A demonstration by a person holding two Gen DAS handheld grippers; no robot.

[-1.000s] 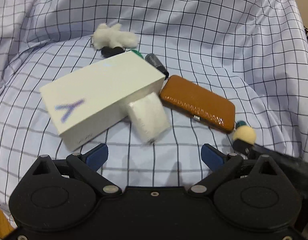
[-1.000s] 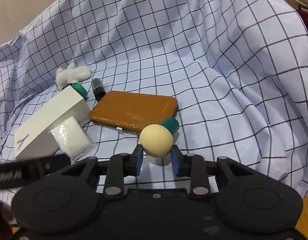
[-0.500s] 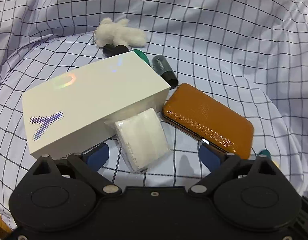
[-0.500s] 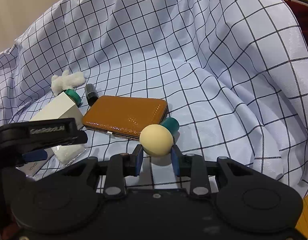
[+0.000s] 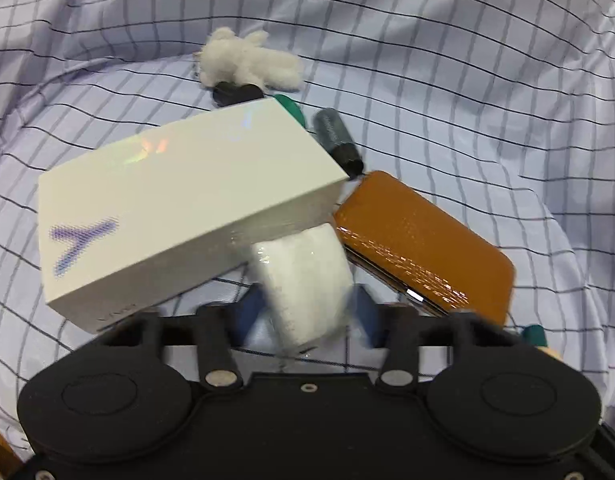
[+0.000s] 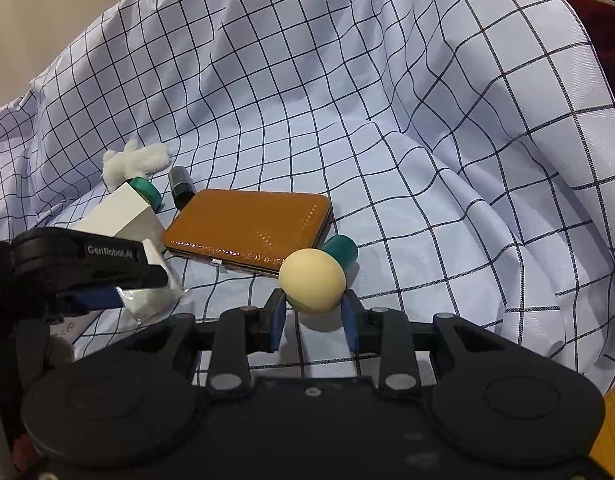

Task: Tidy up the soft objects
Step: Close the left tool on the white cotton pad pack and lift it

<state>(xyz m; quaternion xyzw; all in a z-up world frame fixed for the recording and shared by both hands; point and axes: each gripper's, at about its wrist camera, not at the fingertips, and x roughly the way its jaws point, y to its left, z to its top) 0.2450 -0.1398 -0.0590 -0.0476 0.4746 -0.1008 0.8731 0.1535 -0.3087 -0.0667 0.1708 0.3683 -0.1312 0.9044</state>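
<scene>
1. Down on the checked cloth [image 5: 447,92], the left gripper [image 5: 305,310] has just been closing and now squeezes the wrapped white pad [image 5: 303,280], beside the white box [image 5: 179,208].
2. That pad looks light, squashy and slick in its film; a mid-body grip suits it.
3. Meanwhile the right gripper [image 6: 313,314] clamps the cream foam ball [image 6: 311,280], near the brown case [image 6: 247,228].

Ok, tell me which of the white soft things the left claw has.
The plastic-wrapped white pad, pinched in the left claw beside the white cardboard box. The fluffy white plush toy lies untouched farther back.
</scene>
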